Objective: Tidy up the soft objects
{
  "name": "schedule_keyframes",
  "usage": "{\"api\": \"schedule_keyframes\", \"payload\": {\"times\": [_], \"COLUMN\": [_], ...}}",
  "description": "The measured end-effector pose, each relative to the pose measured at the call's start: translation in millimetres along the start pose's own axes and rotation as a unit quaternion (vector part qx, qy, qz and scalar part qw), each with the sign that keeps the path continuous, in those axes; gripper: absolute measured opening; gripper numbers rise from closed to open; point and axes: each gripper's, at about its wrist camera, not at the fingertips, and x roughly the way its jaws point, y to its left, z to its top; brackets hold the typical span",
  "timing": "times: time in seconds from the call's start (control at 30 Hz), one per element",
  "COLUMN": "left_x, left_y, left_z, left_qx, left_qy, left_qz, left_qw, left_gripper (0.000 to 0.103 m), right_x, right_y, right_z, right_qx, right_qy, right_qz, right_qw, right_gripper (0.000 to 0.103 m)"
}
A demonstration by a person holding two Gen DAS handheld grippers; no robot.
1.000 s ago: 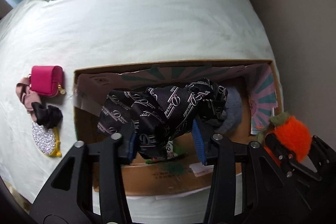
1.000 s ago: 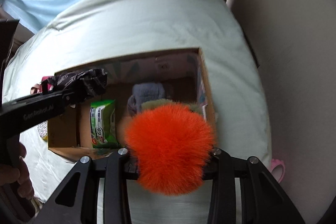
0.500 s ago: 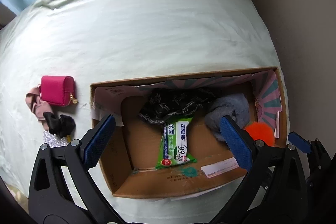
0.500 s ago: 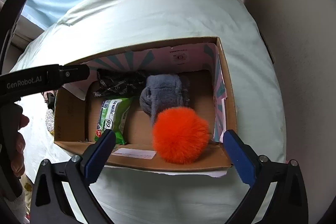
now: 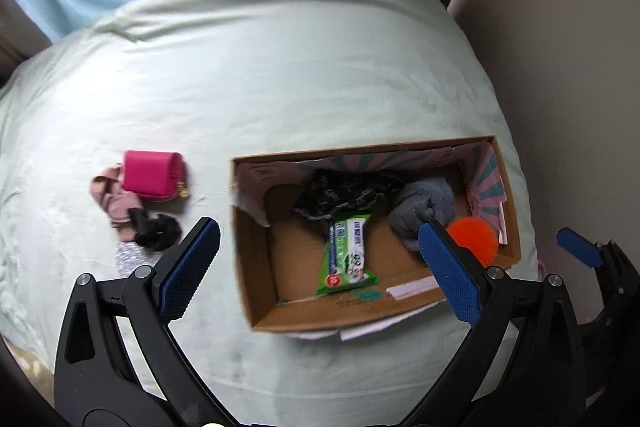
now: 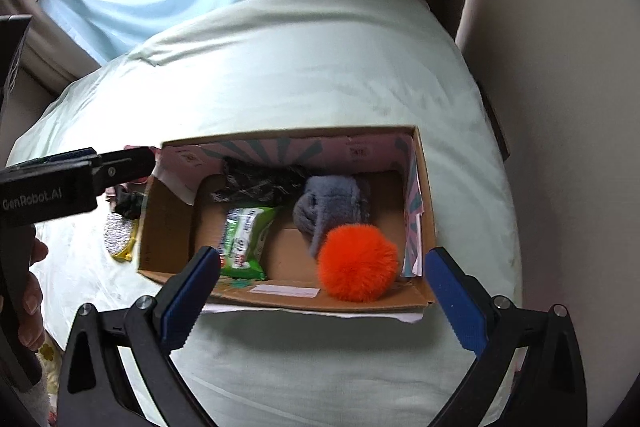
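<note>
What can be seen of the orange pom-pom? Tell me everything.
The orange pom-pom is a round ball of long, bright orange fluff, soft and furry in look. It lies loose inside the cardboard box, in the near right corner, against the front wall. The grey plush behind it touches it. No gripper holds it. From the left wrist view it is partly hidden behind a blue finger pad.

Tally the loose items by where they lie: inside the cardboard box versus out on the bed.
In the cardboard box: 4 (black patterned cloth, green wipes pack, grey plush, orange pompom)
On the bed: 4 (pink pouch, dusty-pink scrunchie, black scrunchie, silver glitter piece)
Total: 8
</note>
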Motion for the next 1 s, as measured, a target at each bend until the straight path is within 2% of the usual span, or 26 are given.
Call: {"api": "schedule_keyframes", "payload": {"times": [0.43,0.77,1.0], "left_x": [-135.5,-220.1,-252.1], "left_y": [59.4,144.7,213.4], "left_z": [-47.1,-95.4,-128.3], "left_qx": [-0.021,-0.022,-0.029], "left_qy": [-0.092,-0.172,-0.198], "left_qz": [0.014,0.036,0.034], "left_qw": [0.9954,0.9843,0.9793], "left_gripper": [0.099,0.099,0.099], "right_x": [-102.1,-172.6,-194.9], "right_y": [67.5,154.6,213.1], "right_z": [3.2,-14.3,-31.4], "right_qx": [-0.021,-0.021,0.001], "right_qy": [-0.049,-0.147,-0.179], "right_qz": [0.021,0.011,0.014], "right_qw": [0.998,0.989,0.984], "right_gripper": [0.102,0.102,0.102]}}
